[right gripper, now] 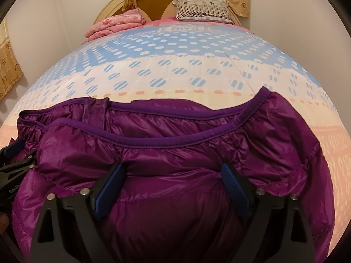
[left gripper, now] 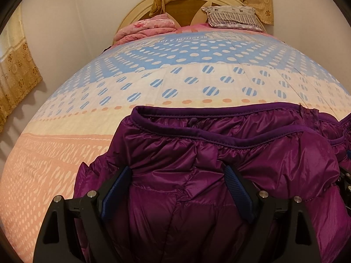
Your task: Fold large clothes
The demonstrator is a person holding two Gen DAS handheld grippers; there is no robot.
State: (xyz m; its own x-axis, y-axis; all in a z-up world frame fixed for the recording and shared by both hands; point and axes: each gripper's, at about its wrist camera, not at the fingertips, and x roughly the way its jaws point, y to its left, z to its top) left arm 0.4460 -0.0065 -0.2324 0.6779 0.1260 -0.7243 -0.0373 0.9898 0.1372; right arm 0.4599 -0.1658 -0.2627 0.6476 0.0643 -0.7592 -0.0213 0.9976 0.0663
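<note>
A shiny purple puffer jacket (left gripper: pixel 219 153) lies bunched on the near end of the bed, its darker bound hem edge facing away from me; it also fills the right wrist view (right gripper: pixel 175 144). My left gripper (left gripper: pixel 177 171) is open, its blue-padded fingers (left gripper: pixel 237 188) spread wide with a puffed fold of jacket between them. My right gripper (right gripper: pixel 173 168) is open too, jaws wide apart over a bulge of the jacket. The left gripper shows at the left edge of the right wrist view (right gripper: pixel 15 168), close beside the right one.
The bed (left gripper: pixel 175 70) has a spotted blue, cream and peach cover. A folded pink blanket (left gripper: pixel 149 28) and a patterned pillow (left gripper: pixel 232 17) lie by the round headboard (left gripper: pixel 136 8). Beige walls close in on both sides; gold curtains (left gripper: pixel 17 70) hang left.
</note>
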